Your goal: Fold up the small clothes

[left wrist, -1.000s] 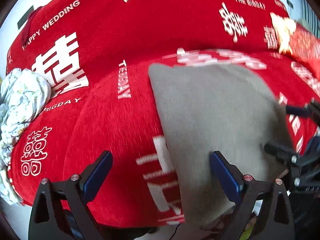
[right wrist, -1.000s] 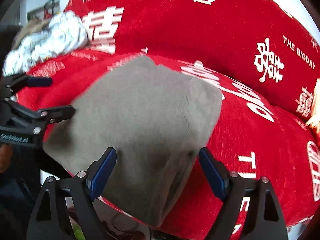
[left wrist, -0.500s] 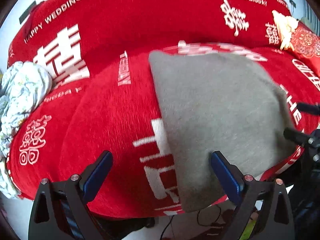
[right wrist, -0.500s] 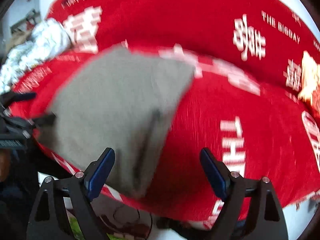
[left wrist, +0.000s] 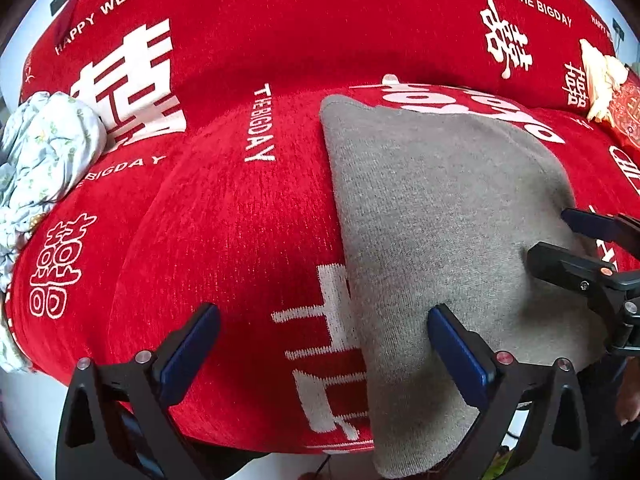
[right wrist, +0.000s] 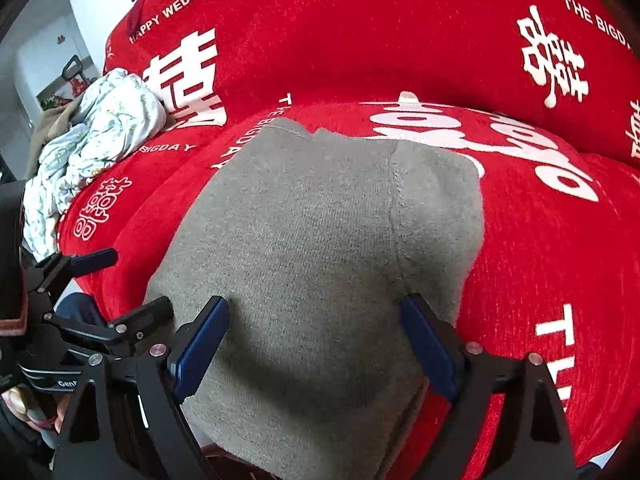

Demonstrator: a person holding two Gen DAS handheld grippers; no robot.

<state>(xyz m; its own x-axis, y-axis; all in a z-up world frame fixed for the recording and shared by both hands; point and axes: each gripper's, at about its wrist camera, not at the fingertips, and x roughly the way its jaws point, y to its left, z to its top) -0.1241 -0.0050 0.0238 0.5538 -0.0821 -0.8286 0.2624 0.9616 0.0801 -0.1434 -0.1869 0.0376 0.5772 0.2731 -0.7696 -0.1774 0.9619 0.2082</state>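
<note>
A grey knitted garment point(left wrist: 440, 220) point(right wrist: 320, 220) lies folded flat on the red sofa seat, its near end hanging over the front edge. My left gripper point(left wrist: 320, 316) is open above the garment's left edge, one finger over the knit and the other over red fabric; in the right wrist view it point(right wrist: 120, 280) shows at the left. My right gripper point(right wrist: 316, 306) hovers over the garment's near part, its jaws opening, the pads not pressing on the knit. The left wrist view catches it point(left wrist: 560, 240) at the garment's right side.
The sofa cover point(left wrist: 240, 220) is red with white characters and rises into a backrest behind. A crumpled pale floral cloth point(left wrist: 44, 148) point(right wrist: 100, 140) lies at the seat's left end. A red and cream cushion point(left wrist: 600, 76) sits far right. A person's hand point(right wrist: 16, 400) holds the left gripper.
The right gripper swung out to the right of the garment, then came back over its near part and rolled. The left gripper sank a little closer to the seat. The garment lies flatter.
</note>
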